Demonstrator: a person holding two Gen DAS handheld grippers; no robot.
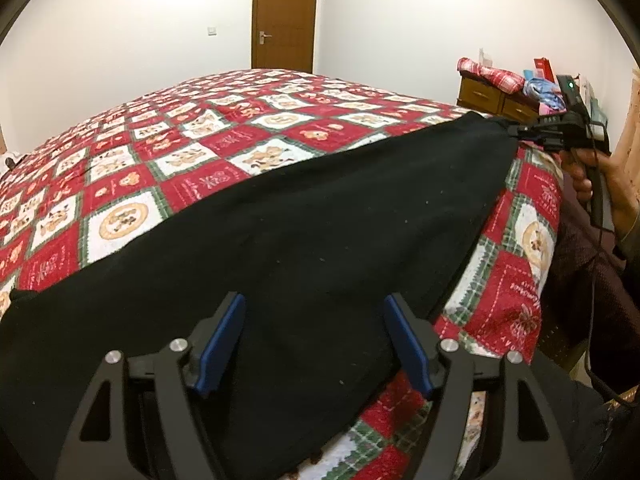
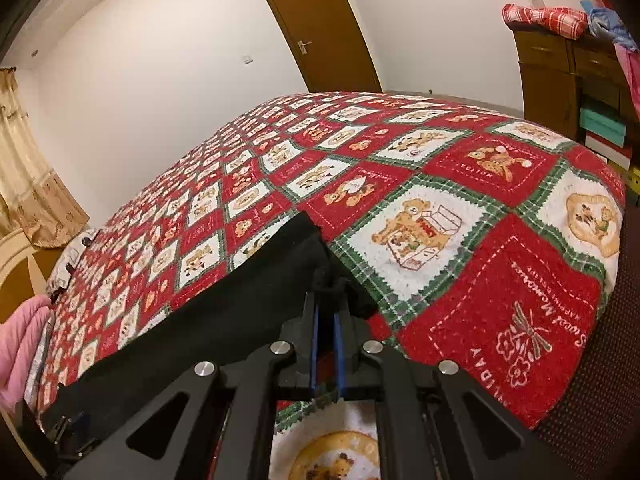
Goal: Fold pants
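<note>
Here, closest to us in the left wrist view, our left gripper (image 1: 314,344) stands released, its blue pads spread wide with the black pants (image 1: 280,240) lying under and between them but not pinched. The pants stretch in a long dark band along the near edge of the bed (image 1: 200,128), on top of the red and white patchwork quilt (image 1: 132,216).

In the right wrist view, our right gripper (image 2: 326,312) is clenched on one end of the pants (image 2: 224,312), with a bunched bit of black cloth caught at the tips of the nearly meeting pads. The same gripper shows at the far right of the left view, held in a hand (image 1: 600,192), at the corner where the cloth comes to a point.

We judge the fold has barely begun: one end is held, the other not yet. The risk lies there. If the right side lifts or pulls while the left has no hold, the cloth may drag across the quilt, skew, or slide off the bed edge it already lies just beside. The pinch looks small, so it could slip out under tension.

Farther off stand a brown door (image 1: 285,16) and a wooden dresser (image 1: 496,100) with clothes piled on top
</note>
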